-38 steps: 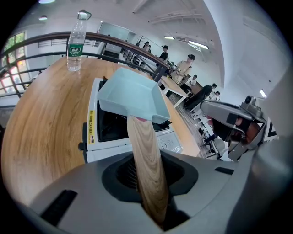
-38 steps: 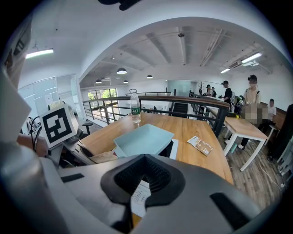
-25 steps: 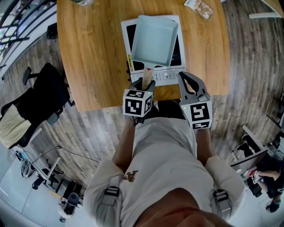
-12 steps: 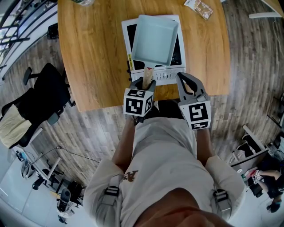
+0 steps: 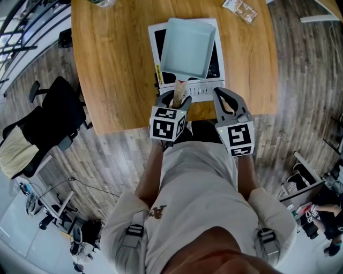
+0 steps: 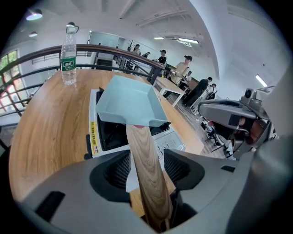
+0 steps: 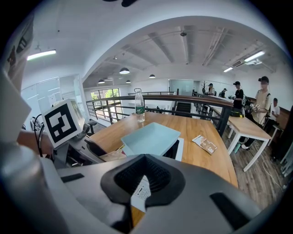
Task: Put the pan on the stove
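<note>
The pale blue square pan [image 5: 187, 47] rests on the white induction stove [image 5: 206, 92] on the wooden table [image 5: 107, 64]. Its wooden handle [image 5: 178, 92] points back toward me over the stove's control panel. My left gripper [image 5: 176, 101] straddles that handle, and its jaws are opening. In the left gripper view the handle [image 6: 145, 155] runs between the ribbed pads [image 6: 120, 170] with a gap showing on the right side. My right gripper [image 5: 228, 97] hovers beside it at the table's near edge, shut and holding nothing. In the right gripper view the pan [image 7: 151, 137] lies ahead.
A water bottle [image 6: 68, 57] stands at the table's far left. A small packet [image 5: 240, 9] lies at the far right of the table. A black office chair [image 5: 53, 120] stands on the floor to the left. Several people stand beyond the railing [image 7: 201, 98].
The left gripper's jaws have spread away from the pan handle. The pan, the stove and the right gripper have stayed where they were.
</note>
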